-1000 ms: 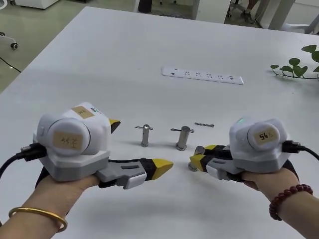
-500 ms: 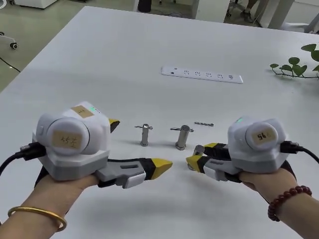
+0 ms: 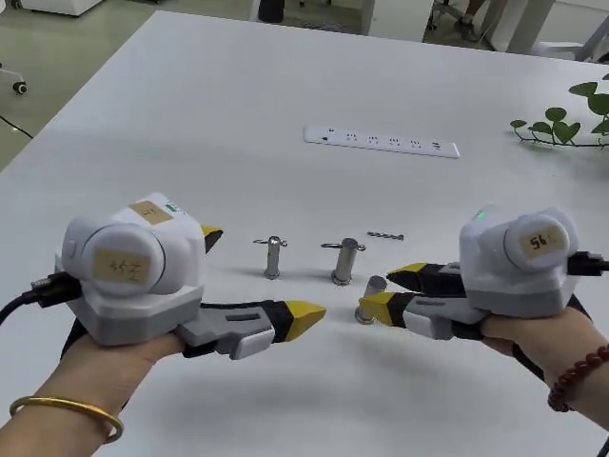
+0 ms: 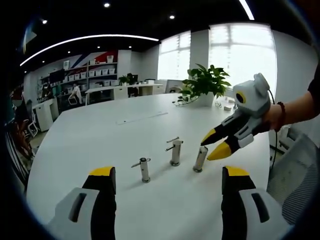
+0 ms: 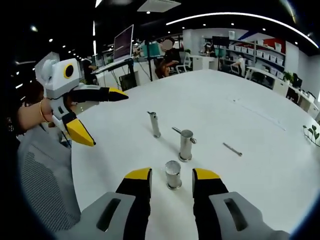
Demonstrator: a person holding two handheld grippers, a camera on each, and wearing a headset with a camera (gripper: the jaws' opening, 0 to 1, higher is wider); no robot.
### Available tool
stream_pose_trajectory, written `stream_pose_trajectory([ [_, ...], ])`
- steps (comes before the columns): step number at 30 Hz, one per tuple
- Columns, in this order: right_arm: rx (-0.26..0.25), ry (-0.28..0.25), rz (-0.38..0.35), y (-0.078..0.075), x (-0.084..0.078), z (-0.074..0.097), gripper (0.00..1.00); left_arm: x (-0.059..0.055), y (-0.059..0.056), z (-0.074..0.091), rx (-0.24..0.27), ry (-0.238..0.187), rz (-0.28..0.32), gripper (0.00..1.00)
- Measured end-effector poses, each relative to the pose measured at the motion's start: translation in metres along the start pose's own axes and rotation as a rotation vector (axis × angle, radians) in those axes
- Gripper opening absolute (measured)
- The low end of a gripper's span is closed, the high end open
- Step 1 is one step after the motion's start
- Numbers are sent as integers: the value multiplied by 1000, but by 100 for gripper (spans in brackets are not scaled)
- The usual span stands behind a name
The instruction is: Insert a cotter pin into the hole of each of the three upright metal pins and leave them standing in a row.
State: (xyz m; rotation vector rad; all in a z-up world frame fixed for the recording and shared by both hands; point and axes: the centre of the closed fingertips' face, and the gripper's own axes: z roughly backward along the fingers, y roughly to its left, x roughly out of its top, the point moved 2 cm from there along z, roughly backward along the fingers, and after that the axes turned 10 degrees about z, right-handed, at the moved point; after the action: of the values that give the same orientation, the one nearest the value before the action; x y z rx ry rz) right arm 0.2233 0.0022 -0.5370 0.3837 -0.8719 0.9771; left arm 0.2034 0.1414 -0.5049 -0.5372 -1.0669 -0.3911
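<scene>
Right tool (image 3: 385,288) level, jaws apart, flanking nearest metal pin (image 5: 173,174)

You are holding your right gripper (image 5: 171,176) open around the nearest pin (image 5: 173,169). The middle pin (image 5: 186,145) and far pin (image 5: 155,125) are standing behind it, and a loose cotter pin (image 5: 232,149) is lying nearby.

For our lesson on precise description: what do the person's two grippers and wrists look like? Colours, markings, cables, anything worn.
The left gripper and right gripper each have a rounded white-grey housing, dark jaws with yellow tips and a tan label with handwritten figures. A black cable leaves each housing. The left wrist wears a gold bangle, the right a dark-red bead bracelet.
</scene>
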Motion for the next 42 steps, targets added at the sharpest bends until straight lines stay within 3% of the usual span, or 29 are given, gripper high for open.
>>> stream_pose_trajectory([
  [11, 21, -8, 10, -15, 13, 17, 27, 0, 0, 1, 2, 0, -2, 87],
  [19, 5, 51, 71, -39, 15, 17, 25, -2, -2, 1, -5, 4, 1, 88],
  [23, 1, 74, 61, -53, 15, 9, 24, -3, -2, 1, -6, 9, 0, 88],
  [25, 3, 101, 100, -60, 13, 5, 24, -3, -1, 1, -3, 9, 3, 88],
  [42, 32, 270, 198, -107, -8, -43, 16, -4, 2, -1, 0, 5, 12, 88],
])
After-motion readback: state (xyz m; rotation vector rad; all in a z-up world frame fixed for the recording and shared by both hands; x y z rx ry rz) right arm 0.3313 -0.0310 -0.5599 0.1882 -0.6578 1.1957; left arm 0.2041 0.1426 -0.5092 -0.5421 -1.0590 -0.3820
